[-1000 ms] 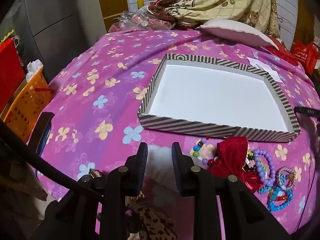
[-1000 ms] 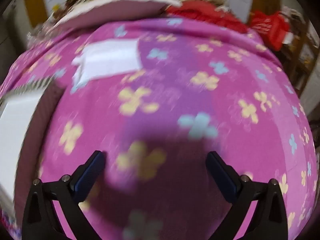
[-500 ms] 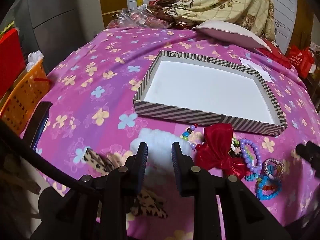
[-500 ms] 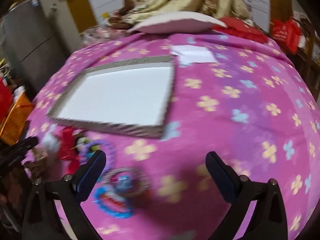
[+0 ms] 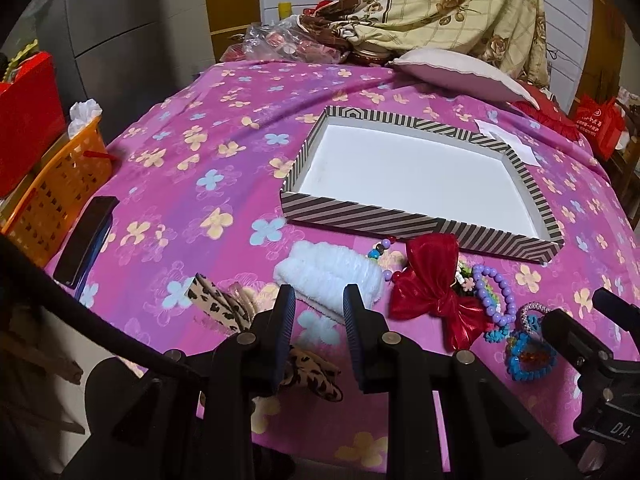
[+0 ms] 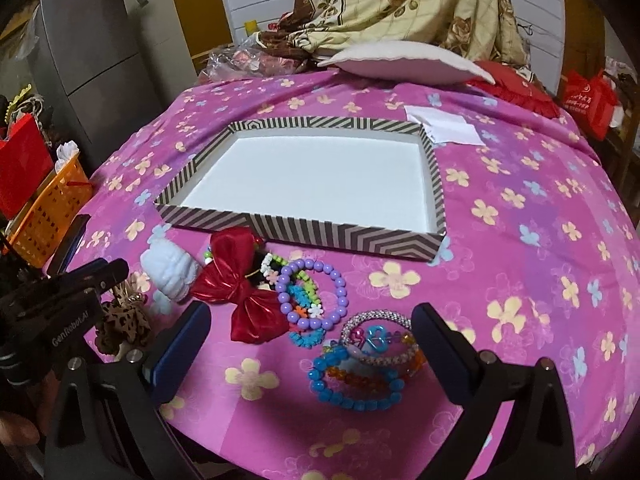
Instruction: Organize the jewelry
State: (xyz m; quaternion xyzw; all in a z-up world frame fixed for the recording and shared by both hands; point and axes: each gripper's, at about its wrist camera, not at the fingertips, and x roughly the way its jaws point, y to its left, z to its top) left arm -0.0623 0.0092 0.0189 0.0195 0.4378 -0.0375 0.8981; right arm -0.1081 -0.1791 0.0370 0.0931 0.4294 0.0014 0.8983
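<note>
Hovering released and empty, both tongs, left [image 5: 319,306] and right [image 6: 310,334], apparently clear the bracelets [image 6: 362,364].

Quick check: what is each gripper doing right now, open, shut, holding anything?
Left gripper: open, holding nothing, above the white fluffy scrunchie.
Right gripper: wide open, empty, over the blue bead bracelet.

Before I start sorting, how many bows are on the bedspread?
2: a red bow just in front of the striped tray, and a leopard-print bow at the near left edge. Others may hide under the bracelets.
</note>
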